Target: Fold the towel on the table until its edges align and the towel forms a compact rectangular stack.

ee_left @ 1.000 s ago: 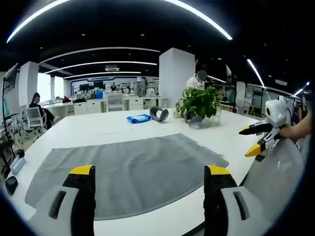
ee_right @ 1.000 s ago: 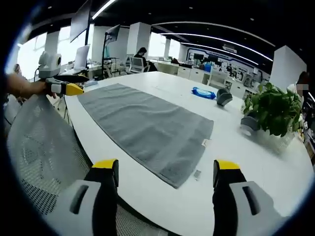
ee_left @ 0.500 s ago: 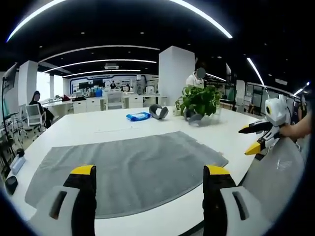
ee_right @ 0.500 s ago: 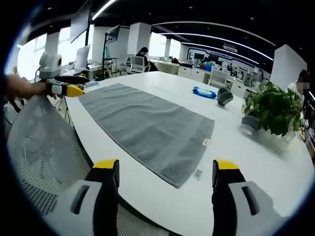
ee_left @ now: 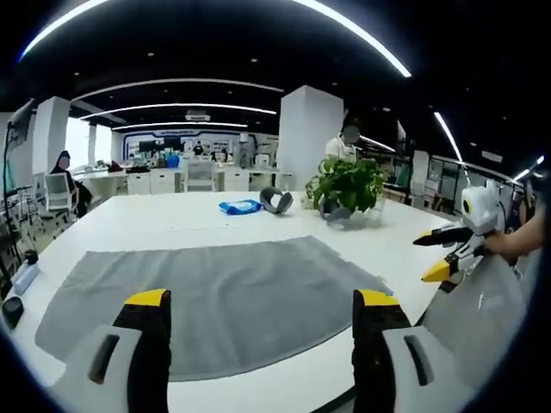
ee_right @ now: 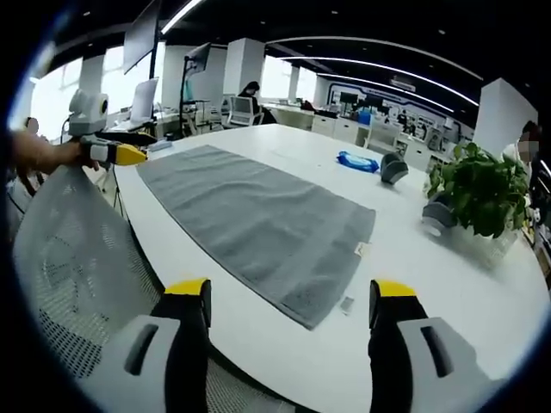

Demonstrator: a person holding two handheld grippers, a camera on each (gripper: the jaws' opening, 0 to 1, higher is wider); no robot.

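Observation:
A grey towel [ee_left: 215, 297] lies flat and unfolded on the white table [ee_left: 155, 228]; the same towel [ee_right: 254, 225] stretches away to the upper left in the right gripper view. My left gripper [ee_left: 258, 303] is open, hovering near the towel's front edge with nothing between its jaws. My right gripper [ee_right: 288, 292] is open too, just short of the towel's near corner. Each gripper appears in the other's view: the right gripper [ee_left: 448, 254] at the right side, the left gripper [ee_right: 116, 148] at the far left, both held by hands.
A potted plant [ee_left: 346, 181], a blue packet [ee_left: 241, 206] and a grey headset-like object [ee_left: 275, 200] sit on the far part of the table. A mesh chair back [ee_right: 77, 267] stands close to the table edge. Desks, chairs and people fill the office behind.
The left gripper view has shifted slightly downward; the towel and both grippers stay much as they were.

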